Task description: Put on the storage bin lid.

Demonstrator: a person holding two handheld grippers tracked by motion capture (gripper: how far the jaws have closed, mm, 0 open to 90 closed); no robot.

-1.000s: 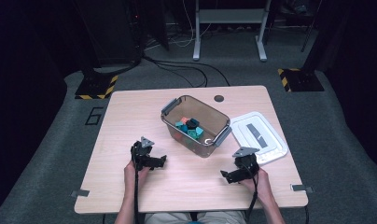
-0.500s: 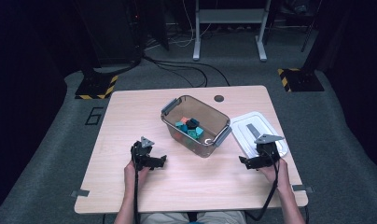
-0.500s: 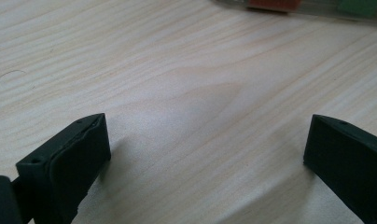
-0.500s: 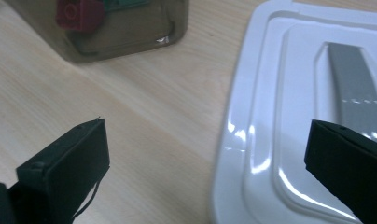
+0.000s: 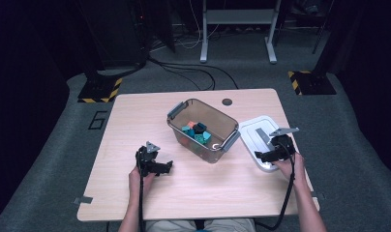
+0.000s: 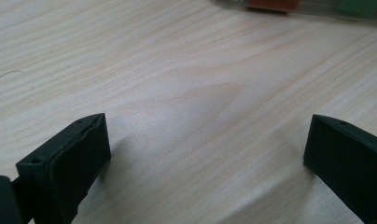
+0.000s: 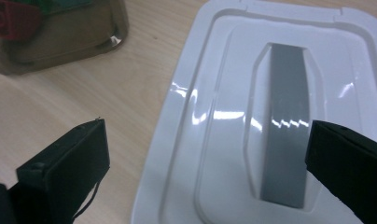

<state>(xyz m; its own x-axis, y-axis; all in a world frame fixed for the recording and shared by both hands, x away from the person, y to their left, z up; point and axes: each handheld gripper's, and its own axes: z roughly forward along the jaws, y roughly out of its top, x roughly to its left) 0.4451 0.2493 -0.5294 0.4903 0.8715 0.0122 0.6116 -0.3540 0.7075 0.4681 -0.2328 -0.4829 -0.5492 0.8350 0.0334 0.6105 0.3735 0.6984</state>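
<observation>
A clear brown plastic bin point(image 5: 203, 129) sits mid-table, holding several coloured blocks point(image 5: 196, 131). Its white lid point(image 5: 261, 137) with a grey handle point(image 7: 284, 121) lies flat to the bin's right. My right gripper point(image 5: 262, 155) hovers open over the lid's near edge, jaws wide apart on either side of the lid's left half in the right gripper view point(image 7: 207, 172). My left gripper point(image 5: 165, 167) rests open low over bare wood, to the front left of the bin, with nothing between its jaws point(image 6: 207, 158).
The wooden table point(image 5: 135, 121) has a small dark round hole cover point(image 5: 227, 102) near its far edge. Behind the table are black stands, cables on the floor and a metal frame point(image 5: 237, 29). Bare wood lies at the front and left.
My right gripper has moved rightward and away from me, from the bare table in front of the bin to over the white lid. The left gripper has stayed put.
</observation>
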